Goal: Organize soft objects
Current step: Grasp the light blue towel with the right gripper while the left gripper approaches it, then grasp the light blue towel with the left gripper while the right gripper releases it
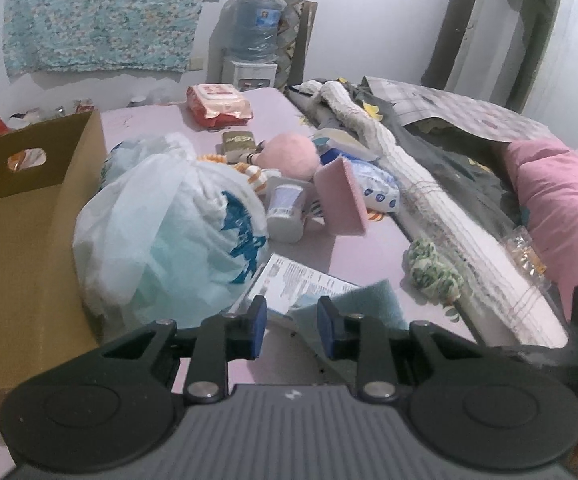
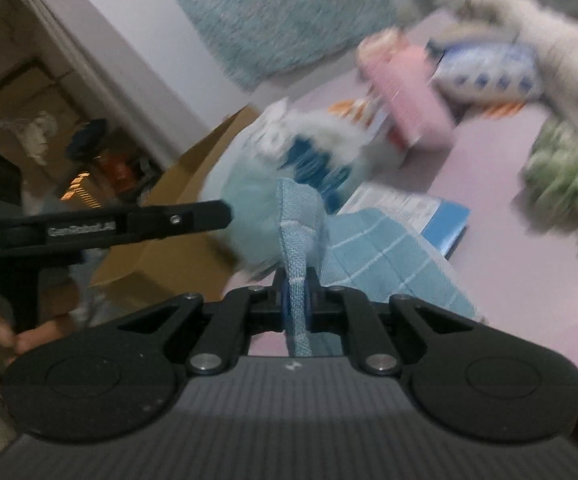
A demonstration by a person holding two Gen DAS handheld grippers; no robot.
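My right gripper (image 2: pixel 296 300), black with blue pads, pinches a light blue woven cloth with a white grid (image 2: pixel 373 256). Ahead of my left gripper (image 1: pixel 291 330) I see a pale pink surface (image 1: pixel 369 256), a white plastic bag printed in blue (image 1: pixel 177 236), a plain brown cardboard box (image 1: pixel 21 248), and a pink sponge block (image 1: pixel 343 196).

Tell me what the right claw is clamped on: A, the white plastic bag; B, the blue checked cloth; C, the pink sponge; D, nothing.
B: in the right wrist view the right claw is shut on a raised fold of the blue cloth, with the rest draped over the table.
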